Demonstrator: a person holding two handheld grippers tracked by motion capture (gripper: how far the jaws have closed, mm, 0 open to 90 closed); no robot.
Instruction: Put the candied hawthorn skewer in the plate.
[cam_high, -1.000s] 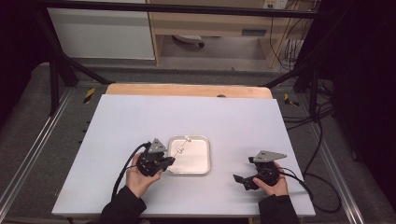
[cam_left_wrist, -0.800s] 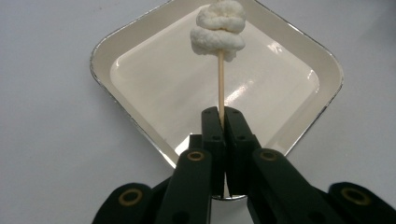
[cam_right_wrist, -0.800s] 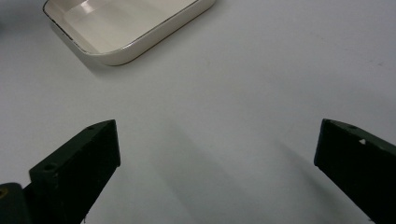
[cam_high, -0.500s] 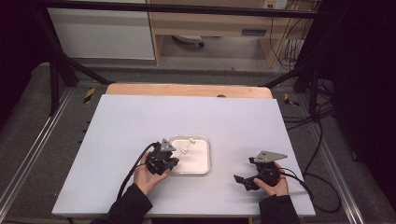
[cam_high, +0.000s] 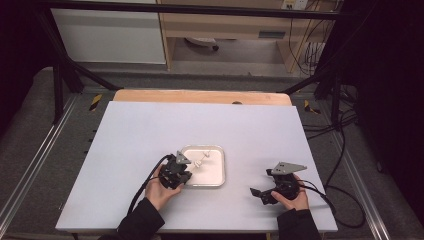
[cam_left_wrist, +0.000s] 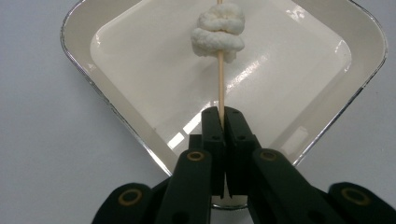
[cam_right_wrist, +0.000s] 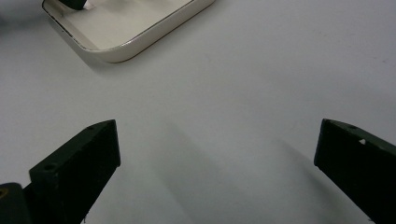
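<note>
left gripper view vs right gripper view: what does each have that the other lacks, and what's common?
Left gripper view: the left gripper, jaws shut on a thin wooden skewer that carries a lumpy white piece, held over the inside of the tray.

Right gripper view: the right gripper, jaws wide apart with nothing between them, over bare white table, with the tray's outer corner at the top left.

Both: the same white tray with a metallic rim, standing on the white table.
</note>
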